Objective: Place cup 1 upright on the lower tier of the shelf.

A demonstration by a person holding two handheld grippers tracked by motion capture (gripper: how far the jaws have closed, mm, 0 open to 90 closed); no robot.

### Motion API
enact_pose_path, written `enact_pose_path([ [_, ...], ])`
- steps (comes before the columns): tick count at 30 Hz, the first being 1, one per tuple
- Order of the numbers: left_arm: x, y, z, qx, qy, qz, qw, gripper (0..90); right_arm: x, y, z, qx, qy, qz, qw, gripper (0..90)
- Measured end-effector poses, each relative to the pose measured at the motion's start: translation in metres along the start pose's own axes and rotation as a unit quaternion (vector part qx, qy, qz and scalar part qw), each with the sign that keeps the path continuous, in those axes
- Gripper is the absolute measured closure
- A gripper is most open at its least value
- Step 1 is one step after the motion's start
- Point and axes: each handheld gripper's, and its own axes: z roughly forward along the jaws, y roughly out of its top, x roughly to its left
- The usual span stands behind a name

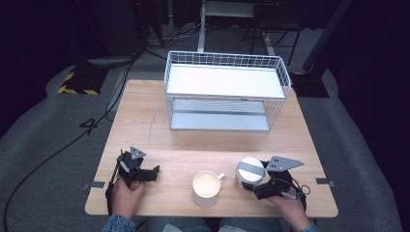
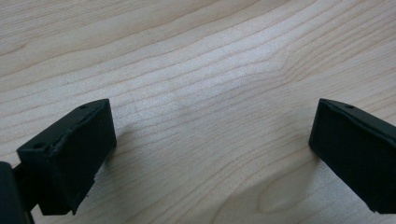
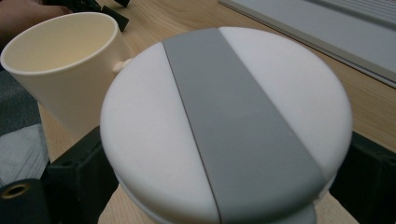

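Near edge first: my right gripper (image 1: 247,186) sits at the near right of the table (image 1: 145,121), jaws either side of the white canister (image 1: 250,171), clamped on its body just below the lid. In the right gripper view the round lid (image 3: 224,121) is matte white with a flat grey band straight across it; the canister body below is mostly hidden by that lid, and both jaw tips are cut off behind it, so contact is read from how tight they flank it. The high view gives the canister upright on the wood, right of the mug (image 1: 207,188) and just beside its handle; whether the two touch I can't tell. The mug is cream, smooth, slightly tapered, open top; in the right gripper view its handle is mostly hidden behind the lid, only a nub showing. My left gripper (image 1: 157,171) rests at near left, well apart from the mug, jaws spread wide with nothing between them; the left gripper view shows bare pale wood grain between two blocky black pads (image 2: 70,154), the right pad cut off by the frame. My hands and sleeves are cropped at the bottom edge. Far side: white wire rack (image 1: 227,92), two flat shelves, mesh walls, lower shelf partly hidden by the upper one.
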Motion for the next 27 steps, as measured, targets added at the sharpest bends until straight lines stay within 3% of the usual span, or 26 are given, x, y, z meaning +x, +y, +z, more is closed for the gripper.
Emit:
enact_pose_path([
  [11,0.000,0.000,0.000,0.000,0.000,0.000,1.0000,1.1,0.001,0.005,-0.001,-0.003,-0.001,-0.002,1.0000,7.4],
  [19,0.000,0.000,0.000,0.000,0.000,0.000,1.0000,1.1,0.001,0.022,-0.002,-0.010,-0.007,-0.014,0.9998,7.4],
  [27,0.000,0.000,0.000,0.000,0.000,0.000,1.0000,1.1,-0.005,0.040,-0.004,-0.017,-0.021,-0.007,0.9996,7.4],
])
